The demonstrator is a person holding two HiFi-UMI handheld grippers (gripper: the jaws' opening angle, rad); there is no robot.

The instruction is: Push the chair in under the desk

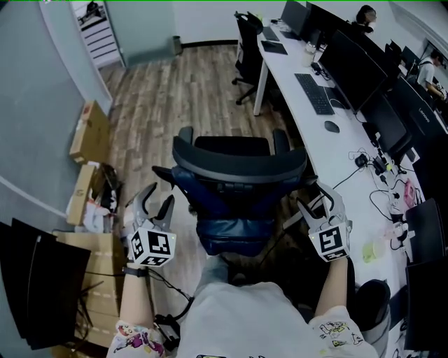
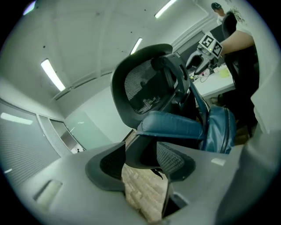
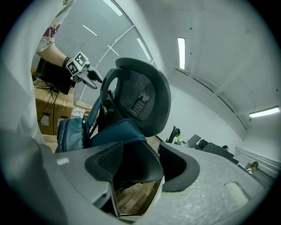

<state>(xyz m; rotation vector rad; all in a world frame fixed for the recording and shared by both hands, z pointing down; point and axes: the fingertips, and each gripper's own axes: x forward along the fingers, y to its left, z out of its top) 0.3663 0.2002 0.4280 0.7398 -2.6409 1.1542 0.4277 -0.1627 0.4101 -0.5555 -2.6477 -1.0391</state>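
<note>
A black mesh-backed office chair stands in front of me on the wood floor, its back towards me, with a blue bag hanging on it. The white desk runs along its right. My left gripper is at the chair's left armrest, which lies between its parted pads in the left gripper view. My right gripper is at the right armrest. That armrest sits between spread jaws, with a gap at one pad. Neither gripper is pressing on the chair.
The desk carries monitors, a keyboard, a mouse and loose cables. A second black chair stands farther along it, and a person sits at the far end. Cardboard boxes and dark panels line the left wall.
</note>
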